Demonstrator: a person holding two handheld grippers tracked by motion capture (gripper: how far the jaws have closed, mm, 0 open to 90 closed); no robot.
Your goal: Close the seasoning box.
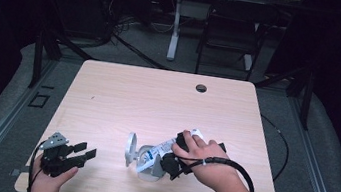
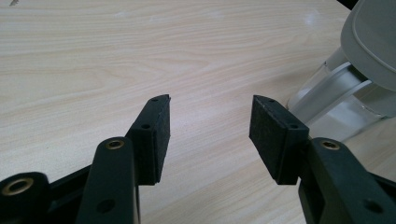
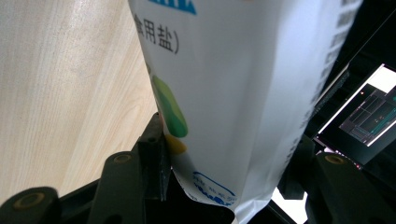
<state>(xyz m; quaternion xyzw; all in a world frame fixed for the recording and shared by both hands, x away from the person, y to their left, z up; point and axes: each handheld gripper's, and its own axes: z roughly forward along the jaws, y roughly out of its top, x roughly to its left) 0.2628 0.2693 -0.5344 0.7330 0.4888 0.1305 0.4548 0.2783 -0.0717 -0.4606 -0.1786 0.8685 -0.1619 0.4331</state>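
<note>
Right tongs [image 1: 175,163], bag [image 1: 163,151] mouth-down leftward.

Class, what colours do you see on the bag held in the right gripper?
The bag is white with blue print and green and yellow shapes, clearest in the right gripper view.

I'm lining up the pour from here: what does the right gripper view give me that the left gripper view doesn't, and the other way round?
Right gripper view alone: the white salt bag clamped between the right gripper jaws, blue print and green-yellow marks readable, a lit screen behind.

Left gripper view alone: the left gripper with jaws apart and nothing between them, and the clear jar with its grey flip lid open.

Both: the light wooden table.
</note>
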